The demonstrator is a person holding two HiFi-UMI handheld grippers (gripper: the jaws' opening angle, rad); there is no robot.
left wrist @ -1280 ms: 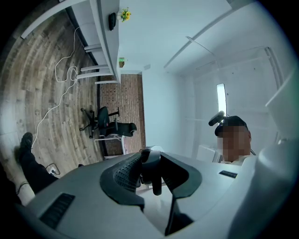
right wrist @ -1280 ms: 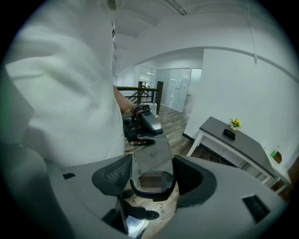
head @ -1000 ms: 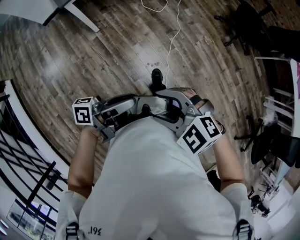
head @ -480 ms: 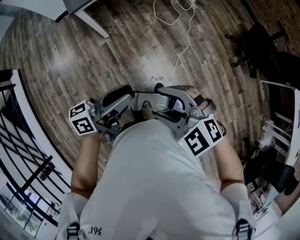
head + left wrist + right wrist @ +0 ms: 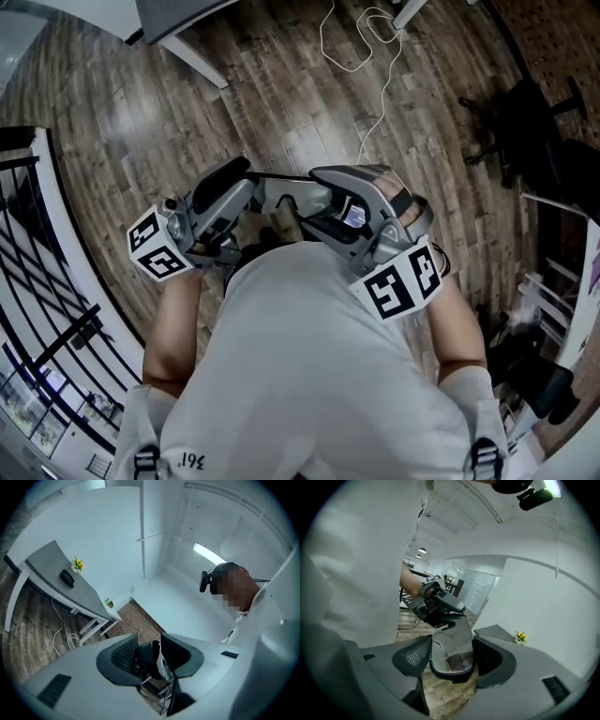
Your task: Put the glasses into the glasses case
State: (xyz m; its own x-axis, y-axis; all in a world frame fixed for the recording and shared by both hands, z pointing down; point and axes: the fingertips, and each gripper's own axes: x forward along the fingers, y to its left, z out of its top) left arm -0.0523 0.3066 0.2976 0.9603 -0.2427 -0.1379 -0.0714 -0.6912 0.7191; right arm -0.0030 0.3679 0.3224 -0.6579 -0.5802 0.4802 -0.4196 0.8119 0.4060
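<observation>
The person stands on a brown plank floor [image 5: 281, 84], well away from the table [image 5: 51, 569], with both grippers up in front of a white shirt [image 5: 309, 375]. The glasses [image 5: 284, 177] hang in the air between the two grippers, above the floor and not on any surface. The left gripper [image 5: 149, 648] has its jaws closed on the dark rim at one end, which fills the gap between the pads. The right gripper [image 5: 452, 656] pinches the other lens, which sits flat between its pads.

The table is grey-topped with white legs and stands against a plain white wall [image 5: 108, 527]. On it are a small pot of yellow flowers [image 5: 78, 565] and, just beside it, a small dark oval thing [image 5: 67, 578]; I cannot tell whether that is the case. A white cable [image 5: 380, 70] loops across the planks near the table legs. A black chair [image 5: 525, 112] stands off to one side, a dark railing [image 5: 66, 319] runs along the other, and a strip light [image 5: 206, 553] glows overhead.
</observation>
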